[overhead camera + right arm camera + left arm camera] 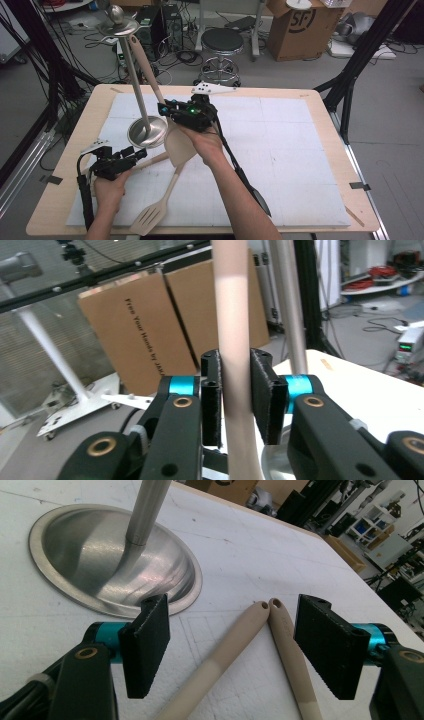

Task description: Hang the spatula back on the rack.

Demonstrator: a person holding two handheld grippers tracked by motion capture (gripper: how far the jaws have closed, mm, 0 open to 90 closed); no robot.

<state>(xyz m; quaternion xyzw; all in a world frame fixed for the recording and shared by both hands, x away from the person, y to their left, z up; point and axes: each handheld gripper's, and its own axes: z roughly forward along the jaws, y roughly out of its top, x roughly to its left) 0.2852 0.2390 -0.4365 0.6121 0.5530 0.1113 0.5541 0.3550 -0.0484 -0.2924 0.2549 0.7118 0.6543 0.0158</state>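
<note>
White foam table [300,150]: right gripper [167,108] clamped on upright beige spatula [150,65], handle running toward 11 o'clock beside steel stand [146,131]; left gripper [230,645], jaws apart, straddles two handle tips [267,611] at 12 o'clock.

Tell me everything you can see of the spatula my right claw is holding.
The beige spatula looks like matte silicone or plastic: a broad, solid blade and a long round handle. The right claw is shut on the handle, holding it nearly upright, blade down and handle tip leaning up toward the metal stand's top. The blade sits beside the stand's round base, just above the white mat.
</note>
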